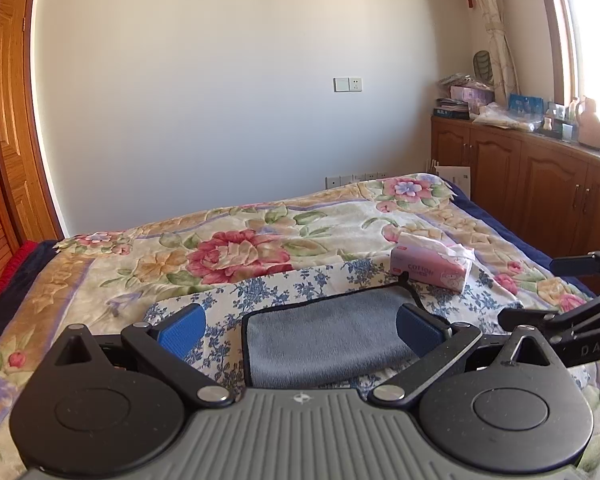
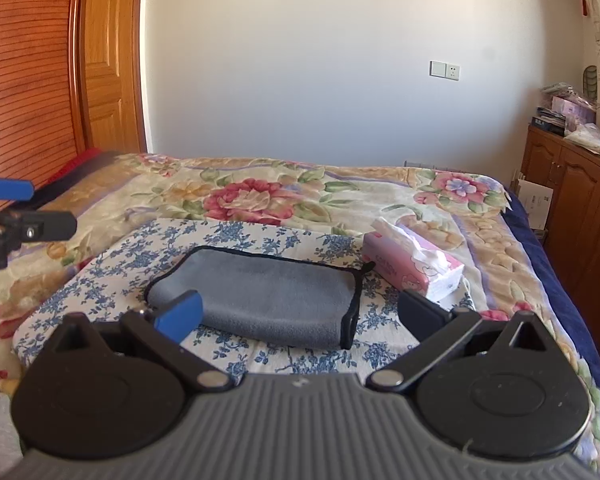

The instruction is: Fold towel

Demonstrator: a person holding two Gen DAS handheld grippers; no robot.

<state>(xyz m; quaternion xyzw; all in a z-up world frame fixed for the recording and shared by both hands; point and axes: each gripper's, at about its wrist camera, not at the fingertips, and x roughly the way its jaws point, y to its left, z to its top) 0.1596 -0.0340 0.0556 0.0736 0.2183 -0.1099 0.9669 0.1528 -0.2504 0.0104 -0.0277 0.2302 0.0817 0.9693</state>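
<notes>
A grey towel point(image 1: 324, 336) with black trim lies folded into a flat rectangle on a blue-flowered white cloth point(image 1: 300, 280) on the bed. It also shows in the right wrist view point(image 2: 272, 296), with a small black loop at its right corner. My left gripper point(image 1: 300, 330) is open and empty, just above and behind the towel, its blue pads point(image 1: 182, 330) wide apart. My right gripper point(image 2: 300, 316) is open and empty, close in front of the towel. Part of the right gripper point(image 1: 568, 320) shows at the left wrist view's right edge.
A pink tissue pack point(image 2: 414, 266) lies right of the towel on the cloth, also in the left wrist view point(image 1: 432, 266). The bed has a floral quilt point(image 2: 260, 196). Wooden cabinets point(image 1: 540, 192) with clutter stand on the right, a wooden wardrobe point(image 2: 40, 80) on the left.
</notes>
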